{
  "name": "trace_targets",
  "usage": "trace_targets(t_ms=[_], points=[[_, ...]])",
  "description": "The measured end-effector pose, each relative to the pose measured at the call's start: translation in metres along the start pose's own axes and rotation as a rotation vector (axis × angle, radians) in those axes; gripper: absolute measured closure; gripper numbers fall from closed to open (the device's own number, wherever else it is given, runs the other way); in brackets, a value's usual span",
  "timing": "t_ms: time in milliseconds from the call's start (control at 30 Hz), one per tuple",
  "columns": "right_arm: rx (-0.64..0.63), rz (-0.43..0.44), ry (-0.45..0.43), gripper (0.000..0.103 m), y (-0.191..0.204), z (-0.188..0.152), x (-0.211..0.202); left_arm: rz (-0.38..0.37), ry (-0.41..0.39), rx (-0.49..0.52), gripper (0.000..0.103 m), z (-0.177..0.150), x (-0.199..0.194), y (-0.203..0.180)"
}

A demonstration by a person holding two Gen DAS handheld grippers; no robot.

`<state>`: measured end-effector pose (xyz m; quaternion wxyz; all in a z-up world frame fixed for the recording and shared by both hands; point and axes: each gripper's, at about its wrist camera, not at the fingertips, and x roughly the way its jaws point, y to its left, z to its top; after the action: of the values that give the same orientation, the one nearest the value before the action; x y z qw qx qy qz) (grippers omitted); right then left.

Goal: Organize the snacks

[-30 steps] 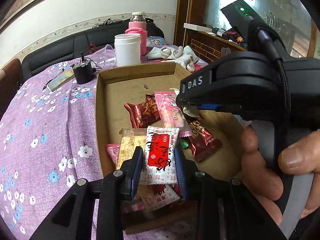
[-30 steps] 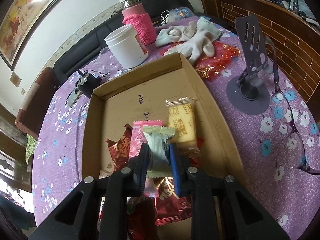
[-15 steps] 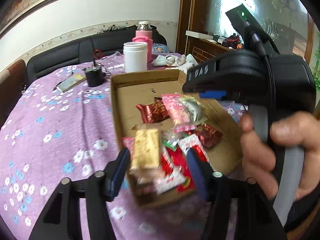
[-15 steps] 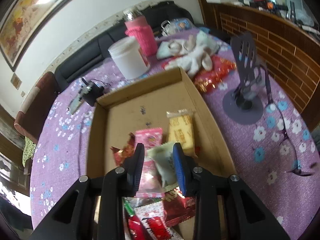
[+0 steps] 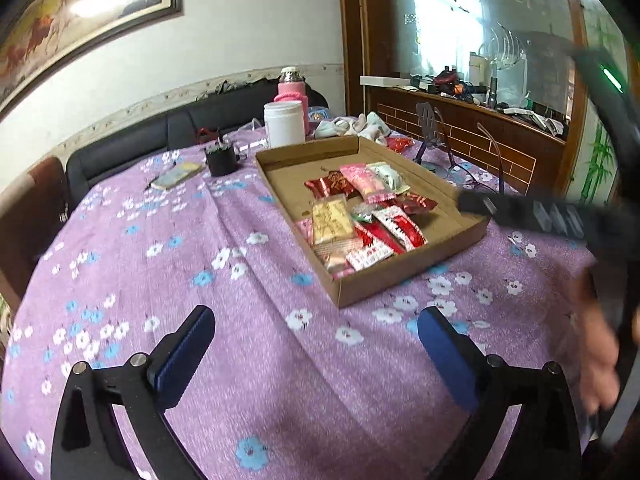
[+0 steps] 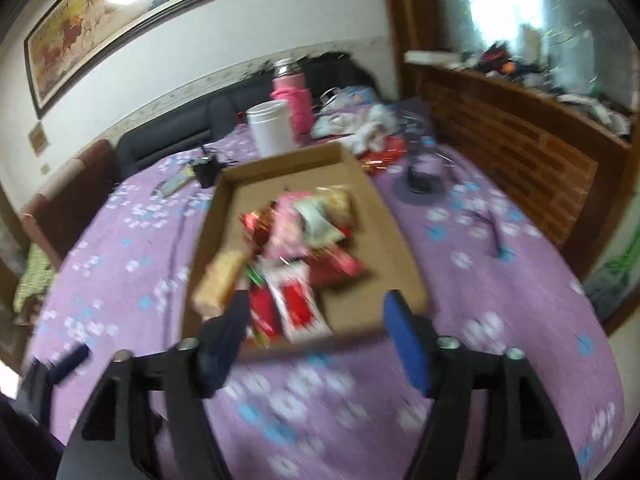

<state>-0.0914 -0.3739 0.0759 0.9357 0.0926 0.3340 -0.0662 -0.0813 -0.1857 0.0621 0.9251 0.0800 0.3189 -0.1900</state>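
Both tongs are off the snacks now: the left tongs point(image 5: 316, 344) gape as wide as they go over bare purple cloth near the table's point(image 5: 160, 280) front edge, nothing between the pads, and the right tongs point(image 6: 316, 328) stand wide too, holding nothing, their jaws having just been opening like the left pair's. One cardboard tray point(image 5: 400, 280) sits toward the table's far right side, and the snack packets point(image 5: 360, 216) lie piled inside it, roughly ten of them: three or four red, one pink point(image 5: 362, 182), one pale green point(image 5: 388, 176), one or two tan biscuit packs point(image 5: 332, 220), and a couple of white-and-red ones point(image 5: 400, 222); the heap overlaps too much for a firm count. Behind the tray, toward the far edge, stand one white jar point(image 5: 285, 123) and one pink bottle point(image 5: 292, 92), with one small black pot point(image 5: 221, 159) to their left. A second ago the left tongs pinched the white-and-red packet and the right tongs pinched the pale green one; both packets now lie in the tray, and both tongs have drawn back from it toward the near edge. The right view is smeared with motion blur. A person's hand point(image 5: 600, 344) shows at the right, gripping the other tool.
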Motion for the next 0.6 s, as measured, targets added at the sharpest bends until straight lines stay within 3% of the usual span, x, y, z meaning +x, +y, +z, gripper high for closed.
trace_targets(t_ms=[233, 367, 500, 600], points=[[0.001, -0.108, -0.074, 0.016, 0.003, -0.025, -0.013, 0.021, 0.055, -0.051, 0.001, -0.002, 0.008, 0.011], [0.013, -0.117, -0.052, 0.016, 0.005, -0.026, -0.007, 0.096, 0.045, -0.012, 0.001, -0.001, 0.007, 0.004], [-0.032, -0.148, -0.048, 0.016, 0.015, -0.030, -0.002, 0.104, 0.070, -0.024, 0.001, -0.001, 0.010, 0.008], [-0.020, -0.152, -0.042, 0.016, 0.015, -0.032, 0.001, 0.070, 0.121, -0.041, 0.001, -0.002, 0.015, 0.012]])
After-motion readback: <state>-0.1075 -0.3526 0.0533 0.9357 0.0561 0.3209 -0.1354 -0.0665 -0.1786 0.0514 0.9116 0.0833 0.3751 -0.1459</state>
